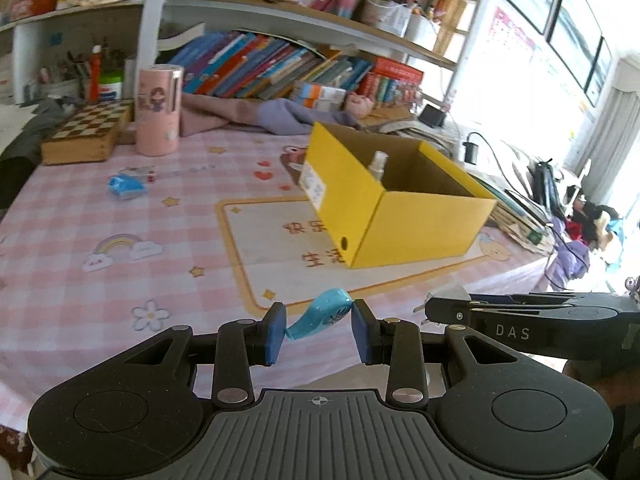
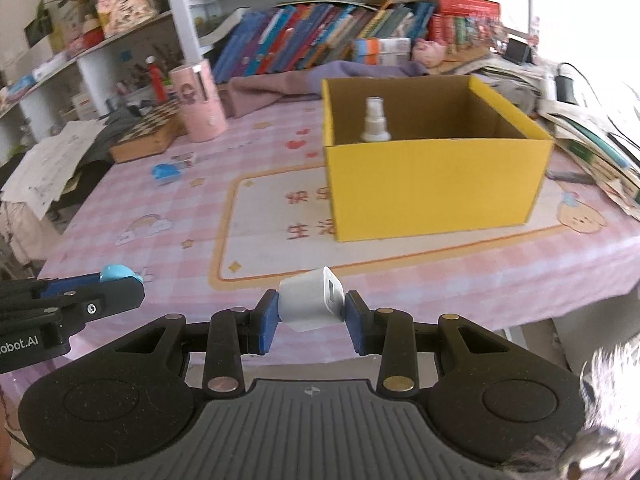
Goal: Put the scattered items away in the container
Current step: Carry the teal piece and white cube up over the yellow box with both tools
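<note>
Yellow box point(image 2: 436, 184) sits mid-table; left claw point(image 1: 319, 326) pinches blue whale point(image 1: 320, 314), right claw point(image 2: 311, 314) white charger point(image 2: 310, 300).

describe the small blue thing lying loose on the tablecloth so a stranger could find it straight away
Start at the yellow box on the pink checked tablecloth, then look left toward the pink cylinder and chessboard box. The small blue item lies alone on the cloth just in front of them, the only loose blue thing not held in a gripper.

Each gripper point(image 1: 319, 330) point(image 2: 311, 320) is matte black with blue pads point(image 1: 276, 334), silver round screws, and a grey ribbed base. The right gripper's side shows white letters "DAS".
</note>
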Demonstrator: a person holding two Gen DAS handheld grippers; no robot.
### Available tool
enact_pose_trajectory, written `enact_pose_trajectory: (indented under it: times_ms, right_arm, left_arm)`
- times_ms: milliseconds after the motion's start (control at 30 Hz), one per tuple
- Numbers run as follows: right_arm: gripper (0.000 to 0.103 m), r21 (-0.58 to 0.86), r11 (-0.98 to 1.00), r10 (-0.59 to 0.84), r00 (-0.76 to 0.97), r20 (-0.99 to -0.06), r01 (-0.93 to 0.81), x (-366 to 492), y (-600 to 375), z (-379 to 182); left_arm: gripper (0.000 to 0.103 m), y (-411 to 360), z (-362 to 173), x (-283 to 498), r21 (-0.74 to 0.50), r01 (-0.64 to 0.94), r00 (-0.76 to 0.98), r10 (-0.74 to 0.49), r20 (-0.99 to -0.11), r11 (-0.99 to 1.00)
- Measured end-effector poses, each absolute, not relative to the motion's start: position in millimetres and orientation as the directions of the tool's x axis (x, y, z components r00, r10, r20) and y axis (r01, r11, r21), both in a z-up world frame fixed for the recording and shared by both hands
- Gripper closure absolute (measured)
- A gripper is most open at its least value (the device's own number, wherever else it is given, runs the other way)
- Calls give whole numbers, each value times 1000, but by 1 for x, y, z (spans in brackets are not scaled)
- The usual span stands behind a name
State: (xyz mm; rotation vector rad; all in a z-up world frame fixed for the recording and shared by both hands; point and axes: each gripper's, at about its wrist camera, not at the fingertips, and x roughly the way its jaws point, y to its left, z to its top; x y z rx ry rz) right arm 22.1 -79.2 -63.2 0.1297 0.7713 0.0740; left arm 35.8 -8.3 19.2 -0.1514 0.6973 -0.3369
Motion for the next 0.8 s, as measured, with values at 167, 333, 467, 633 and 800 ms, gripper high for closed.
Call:
enact_pose_trajectory:
  times_ms: [167,333,467,633,800]
  right_arm:
    - [70,129,992,82,714,-695,12,18,-86,-61]
    - [70,113,993,59,711,-701,29,17,-91,-60]
    - [70,107,993,38,712,-702,52,16,-98,-59]
    - [70,109,990,12,718,-696,89,17,-110,-57]
    - [70,105,988,-9,723,-691,114,21,-121,-55]
  left_arm:
    - [69,-15,19,40,-257,281,704,-380,-600,925]
    - [69,-22,19,46,-267,303,692,-404,-598,915]
    - [69,-31,19,52,-270,329,682,-426,-595,905]
    - [69,-41,21,60,-266,358,672,-445,-592,895]
    - [69,-53,22,70,-263,384,664,-462,-587,885]
